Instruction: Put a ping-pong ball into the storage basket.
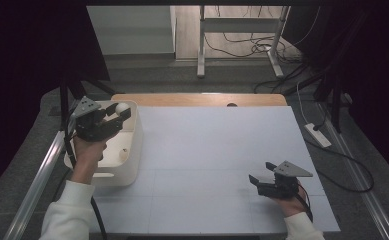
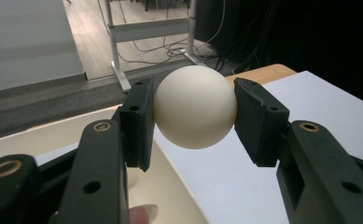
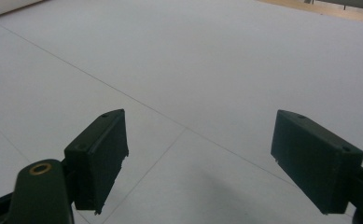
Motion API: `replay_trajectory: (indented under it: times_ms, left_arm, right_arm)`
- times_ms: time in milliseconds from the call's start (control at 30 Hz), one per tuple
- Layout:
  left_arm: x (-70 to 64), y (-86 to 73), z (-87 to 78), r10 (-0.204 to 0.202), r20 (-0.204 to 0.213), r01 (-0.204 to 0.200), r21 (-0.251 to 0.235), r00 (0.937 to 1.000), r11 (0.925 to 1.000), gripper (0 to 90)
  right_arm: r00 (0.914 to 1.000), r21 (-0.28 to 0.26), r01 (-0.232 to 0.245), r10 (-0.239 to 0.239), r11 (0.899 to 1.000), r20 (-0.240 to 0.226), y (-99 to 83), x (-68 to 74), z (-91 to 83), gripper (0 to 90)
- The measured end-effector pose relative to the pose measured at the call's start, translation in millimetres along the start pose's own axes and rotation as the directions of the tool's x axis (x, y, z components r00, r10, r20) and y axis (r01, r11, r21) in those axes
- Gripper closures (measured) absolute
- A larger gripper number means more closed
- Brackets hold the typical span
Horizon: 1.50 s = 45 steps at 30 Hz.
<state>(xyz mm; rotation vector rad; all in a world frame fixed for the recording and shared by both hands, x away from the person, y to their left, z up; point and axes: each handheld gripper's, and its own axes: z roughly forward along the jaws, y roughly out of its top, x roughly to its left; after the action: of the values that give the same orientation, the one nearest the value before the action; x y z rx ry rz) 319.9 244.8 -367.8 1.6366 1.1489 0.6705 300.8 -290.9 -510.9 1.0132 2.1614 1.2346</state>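
1. Two black jaws of the left gripper press on either side of a cream ball, which sits at the centre of the left gripper view, clamped and clear of any surface.
2. One fingertip of the person's hand peeks in at the bottom edge of that view, below the ball.
3. Below and behind the ball in the same view curves the rim of a white bin, with the white table running off to the right.
4. From the high view, the left gripper sits at middle left of the frame, holding the ball above the bin; a second small ball lies inside the bin, which the left gripper view does not show.
5. At lower right of the high view, the right gripper hovers over the table, well apart from the bin.
6. Its own view shows the jaws of the right gripper spread wide with nothing between them, over bare white tabletop crossed by faint seams.
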Motion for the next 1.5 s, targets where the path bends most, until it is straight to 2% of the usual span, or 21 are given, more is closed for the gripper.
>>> replay_trajectory:
  times_ms: [200,333,633,767,833,1000,1133,1267,1500]
  left_arm:
    - [8.7,-2.6,0.4,-0.015,-0.028,0.015,0.014,0.9995,0.9998,50.9]
    - [15.9,-6.6,4.2,-0.023,-0.050,0.025,0.043,0.9985,0.9988,50.9]
    - [22.9,-10.1,14.7,-0.029,-0.073,0.037,0.103,0.9969,0.9940,50.8]
    - [29.5,-12.3,24.6,-0.046,-0.091,0.060,0.161,0.9948,0.9852,50.8]
    - [30.8,-13.0,26.5,-0.049,-0.095,0.065,0.173,0.9943,0.9829,50.8]
    - [36.8,-15.9,37.5,-0.046,-0.112,0.074,0.254,0.9926,0.9645,50.7]
    - [40.4,-18.4,43.0,-0.052,-0.121,0.085,0.289,0.9913,0.9536,50.6]
    - [41.7,-19.1,44.2,-0.060,-0.122,0.094,0.300,0.9908,0.9491,50.5]
    - [43.7,-19.4,43.7,-0.070,-0.132,0.108,0.299,0.9887,0.9482,49.2]
  right_arm:
    - [1.0000,-0.004,-0.004,0.004,1.000,0.001,0.2,0.1,0.2,18.9]
    - [1.0000,-0.005,-0.004,0.004,1.000,0.002,0.3,-0.1,0.2,18.9]
    - [1.0000,-0.005,-0.004,0.004,1.000,0.002,0.7,-0.2,0.3,18.9]
    - [1.0000,-0.008,-0.006,0.006,1.000,0.001,0.7,-0.9,0.2,18.8]
    - [1.0000,-0.008,-0.006,0.006,1.000,0.001,0.7,-0.9,0.2,18.8]
    - [1.0000,-0.008,-0.007,0.007,1.000,0.001,0.7,-1.3,0.1,18.9]
    - [1.0000,-0.007,-0.006,0.006,1.000,0.002,0.7,-1.3,0.3,18.8]
    - [1.0000,-0.008,-0.007,0.007,1.000,0.002,0.7,-1.3,0.2,18.9]
    - [1.0000,-0.007,-0.006,0.006,1.000,0.003,0.9,-1.5,0.3,18.8]
